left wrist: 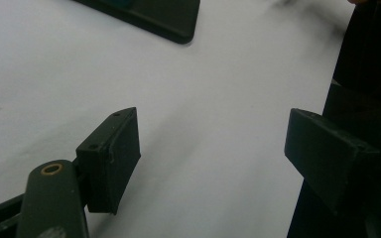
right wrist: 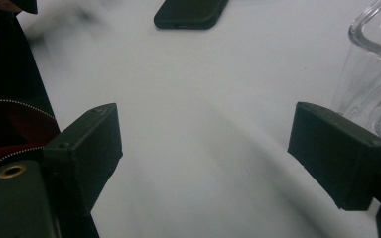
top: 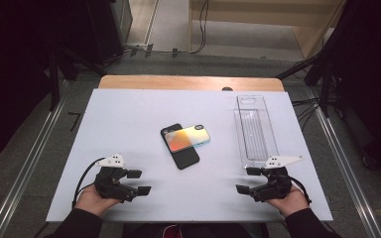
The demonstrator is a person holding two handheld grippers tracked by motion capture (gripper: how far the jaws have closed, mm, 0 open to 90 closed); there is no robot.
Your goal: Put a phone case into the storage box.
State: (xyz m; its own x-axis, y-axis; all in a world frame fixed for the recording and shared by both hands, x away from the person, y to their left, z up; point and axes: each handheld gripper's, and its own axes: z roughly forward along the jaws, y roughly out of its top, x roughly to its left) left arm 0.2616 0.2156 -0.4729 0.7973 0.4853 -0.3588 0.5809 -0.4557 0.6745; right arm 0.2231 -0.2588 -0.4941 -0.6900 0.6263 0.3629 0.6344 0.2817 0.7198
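Partly cropped black case (right wrist: 191, 14), claws agape

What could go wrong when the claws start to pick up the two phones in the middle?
The colourful phone lies across the black phone, so lifting the lower one may tip the top one off. Both lie flat on the smooth table, so an open claw may slip. The right claw sits close to the clear tray and may bump it.

Evenly lit across the white table (top: 129, 129), dark around it, soft shadows and close-up blur near the jaws.
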